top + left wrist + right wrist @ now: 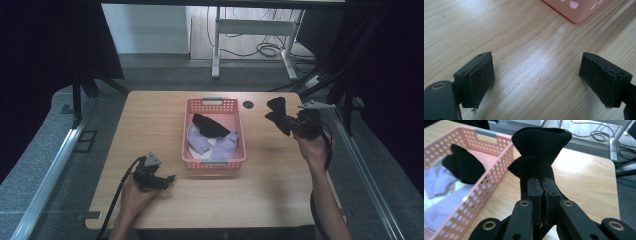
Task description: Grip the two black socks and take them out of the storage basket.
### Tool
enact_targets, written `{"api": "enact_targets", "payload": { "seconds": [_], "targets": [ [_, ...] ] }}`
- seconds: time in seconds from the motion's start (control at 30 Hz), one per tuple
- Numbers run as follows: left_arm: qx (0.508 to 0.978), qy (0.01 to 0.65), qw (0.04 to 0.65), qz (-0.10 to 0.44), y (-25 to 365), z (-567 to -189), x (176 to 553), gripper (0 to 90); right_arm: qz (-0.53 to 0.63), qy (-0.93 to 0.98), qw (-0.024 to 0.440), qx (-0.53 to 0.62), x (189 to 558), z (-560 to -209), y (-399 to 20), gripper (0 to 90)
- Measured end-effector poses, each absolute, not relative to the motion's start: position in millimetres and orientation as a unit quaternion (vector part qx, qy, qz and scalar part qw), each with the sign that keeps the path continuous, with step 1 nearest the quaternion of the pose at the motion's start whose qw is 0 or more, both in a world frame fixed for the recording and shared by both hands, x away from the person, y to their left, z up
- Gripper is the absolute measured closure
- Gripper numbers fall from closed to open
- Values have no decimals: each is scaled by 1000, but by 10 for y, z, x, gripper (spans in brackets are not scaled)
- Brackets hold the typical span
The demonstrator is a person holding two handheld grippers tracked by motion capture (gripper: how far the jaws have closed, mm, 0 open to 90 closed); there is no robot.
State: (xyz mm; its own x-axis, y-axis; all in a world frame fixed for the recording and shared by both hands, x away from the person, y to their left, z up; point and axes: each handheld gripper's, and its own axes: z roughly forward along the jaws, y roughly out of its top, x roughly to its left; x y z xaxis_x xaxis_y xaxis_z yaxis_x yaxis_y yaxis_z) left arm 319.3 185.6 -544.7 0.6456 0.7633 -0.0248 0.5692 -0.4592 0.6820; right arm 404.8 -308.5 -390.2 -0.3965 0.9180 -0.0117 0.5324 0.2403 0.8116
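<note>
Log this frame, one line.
right tongs: shut on black fabric sock, beside pink plastic basket | left tongs: open, empty, over wooden table

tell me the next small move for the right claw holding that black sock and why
Probably carry it left over the pink basket and let go: the right claw is shut on the black sock, lifted beside the basket, where another black sock and pale ones already lie.

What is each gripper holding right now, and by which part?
The right gripper pinches a black sock near its middle, so it is bunched there. The left gripper is open and holds nothing.
</note>
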Motion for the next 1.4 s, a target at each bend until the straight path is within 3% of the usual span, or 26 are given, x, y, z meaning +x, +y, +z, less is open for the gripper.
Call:
{"api": "enact_targets", "payload": {
  "seconds": [1.07, 1.4],
  "targets": [
    [841, 397, 339, 144, 1853, -5449, 3191, 126, 323, 766, 214, 512, 4203, -4822, -3077, 841],
    [841, 397, 339, 144, 1853, -5449, 3191, 126, 342, 760, 210, 512, 4191, -4755, -3075, 716]
  ]
}}
